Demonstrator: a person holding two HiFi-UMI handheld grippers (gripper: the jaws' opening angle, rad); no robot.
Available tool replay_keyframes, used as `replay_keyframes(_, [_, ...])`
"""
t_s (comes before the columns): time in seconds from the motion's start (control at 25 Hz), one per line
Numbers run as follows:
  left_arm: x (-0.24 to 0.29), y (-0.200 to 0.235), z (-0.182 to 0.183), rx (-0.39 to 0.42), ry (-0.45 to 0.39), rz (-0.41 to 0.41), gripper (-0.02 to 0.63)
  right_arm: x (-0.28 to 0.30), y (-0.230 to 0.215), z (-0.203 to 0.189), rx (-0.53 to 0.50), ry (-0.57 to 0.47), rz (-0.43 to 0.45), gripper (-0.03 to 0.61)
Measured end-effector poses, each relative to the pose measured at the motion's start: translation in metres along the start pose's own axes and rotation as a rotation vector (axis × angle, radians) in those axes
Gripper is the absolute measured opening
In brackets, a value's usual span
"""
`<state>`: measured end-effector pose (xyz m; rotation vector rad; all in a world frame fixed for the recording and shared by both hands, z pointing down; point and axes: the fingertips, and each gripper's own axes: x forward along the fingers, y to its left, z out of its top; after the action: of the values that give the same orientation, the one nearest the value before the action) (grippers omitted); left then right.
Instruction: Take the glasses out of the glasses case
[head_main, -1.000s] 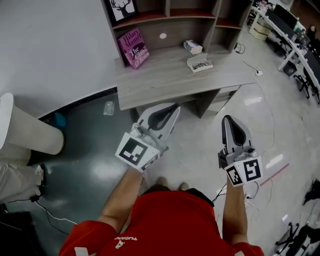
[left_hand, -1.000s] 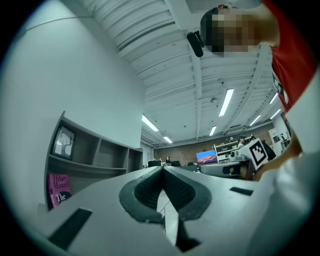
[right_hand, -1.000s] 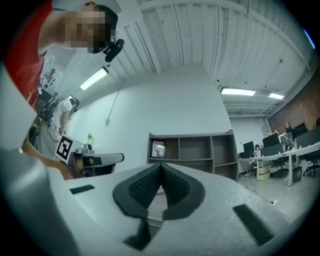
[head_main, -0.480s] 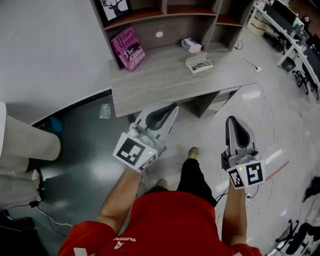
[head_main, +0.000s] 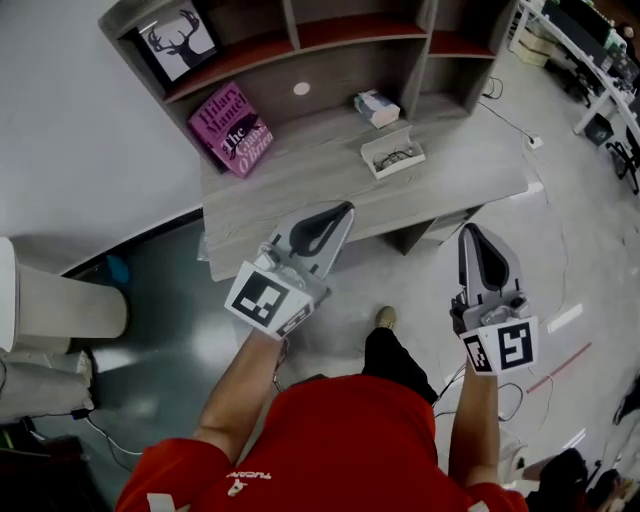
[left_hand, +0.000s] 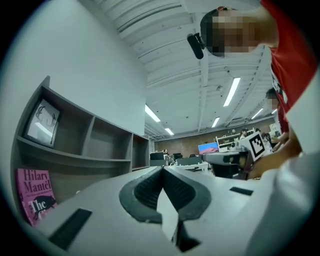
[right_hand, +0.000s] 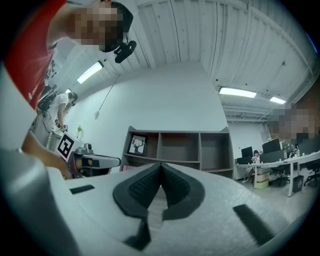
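Observation:
An open white glasses case (head_main: 392, 155) lies on the grey desk (head_main: 300, 170), and dark glasses (head_main: 396, 156) rest inside it. My left gripper (head_main: 343, 209) hangs over the desk's front edge, shut and empty, short of the case and to its left. My right gripper (head_main: 471, 231) is over the floor just off the desk's right front corner, also shut with nothing in it. In the left gripper view the jaws (left_hand: 162, 168) meet at the tip; the right gripper view shows the same (right_hand: 161, 164). Neither gripper view shows the case.
A pink book (head_main: 232, 129) leans at the back left of the desk, and a small box (head_main: 376, 106) lies behind the case. The shelf unit (head_main: 300, 35) holds a framed deer picture (head_main: 181, 34). A white cylinder (head_main: 60, 300) stands on the floor at left. Cables (head_main: 545, 200) trail right.
The person has stepped toward the desk. Both grippers have moved forward together, the left now over the desk's front edge. Both stay shut.

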<state>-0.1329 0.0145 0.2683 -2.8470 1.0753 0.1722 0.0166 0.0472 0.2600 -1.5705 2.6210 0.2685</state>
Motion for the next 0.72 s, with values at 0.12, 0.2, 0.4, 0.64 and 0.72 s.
replay_keyframes(0.12, [0.043, 0.015, -0.016, 0.000, 0.030, 0.019, 0.009, 0.023, -0.035, -0.013, -0.003, 0.016, 0.028, 0.005])
replay_keyframes(0.2, [0.070, 0.023, -0.028, 0.002, 0.053, 0.029, 0.009, 0.036, -0.059, -0.022, 0.000, 0.025, 0.048, 0.005])
replay_keyframes(0.4, [0.130, 0.040, -0.059, 0.011, 0.120, 0.044, 0.011, 0.063, -0.108, -0.040, 0.019, 0.043, 0.092, 0.005])
replay_keyframes(0.64, [0.176, 0.060, -0.107, -0.001, 0.220, 0.028, 0.011, 0.087, -0.143, -0.057, 0.034, 0.060, 0.115, 0.005])
replay_keyframes(0.72, [0.188, 0.066, -0.122, -0.004, 0.272, 0.016, 0.012, 0.094, -0.148, -0.061, 0.038, 0.070, 0.119, 0.005])
